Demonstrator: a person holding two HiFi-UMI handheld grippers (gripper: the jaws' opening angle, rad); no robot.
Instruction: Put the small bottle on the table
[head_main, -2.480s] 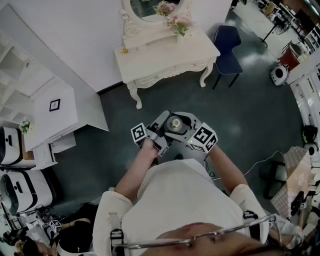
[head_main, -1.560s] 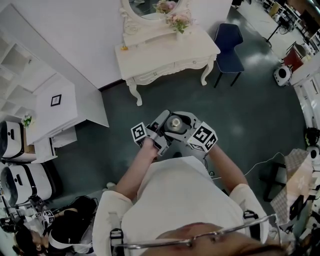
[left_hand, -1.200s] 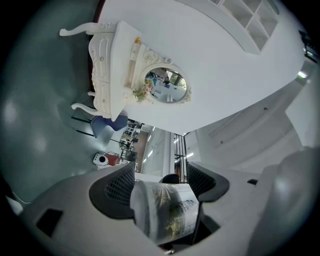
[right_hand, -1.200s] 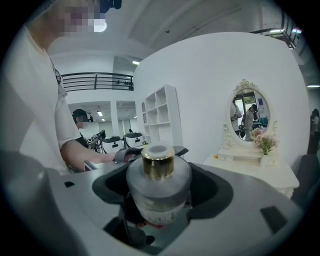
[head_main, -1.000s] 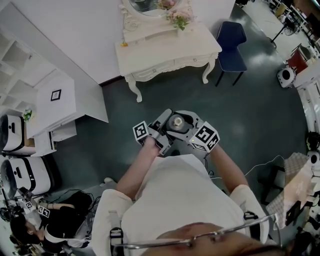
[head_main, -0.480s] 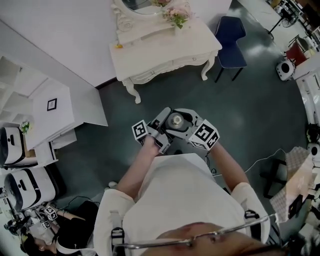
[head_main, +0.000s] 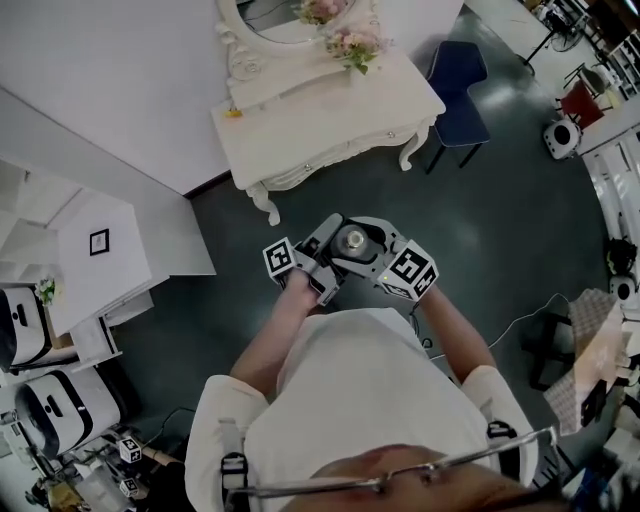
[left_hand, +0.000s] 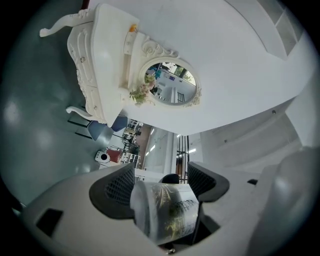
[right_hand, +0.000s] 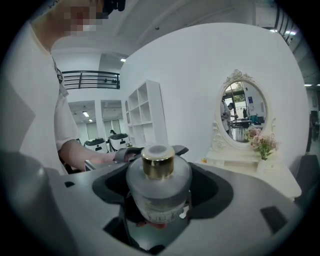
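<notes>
A small frosted bottle (head_main: 350, 240) with a gold cap is held chest-high between my two grippers, over the dark floor. My left gripper (head_main: 324, 248) comes at it from the left, and its jaws are shut on the bottle's body (left_hand: 167, 212), which lies sideways there. My right gripper (head_main: 378, 252) grips it from the right; in its view the bottle (right_hand: 158, 185) stands upright between the pads, cap up. The white dressing table (head_main: 300, 130) with an oval mirror stands ahead, some way off. It shows in both gripper views as well: table (left_hand: 107, 55), table (right_hand: 257, 172).
Flowers (head_main: 352, 42) and a small yellow thing (head_main: 232, 112) sit on the table top. A blue chair (head_main: 456, 85) stands at its right end. A white shelf unit (head_main: 95, 245) and white machines (head_main: 45, 420) line the left side.
The bottle stays gripped between both grippers. The head view has shifted, so the table sits a little further left and the person at the lower left has left the frame.
</notes>
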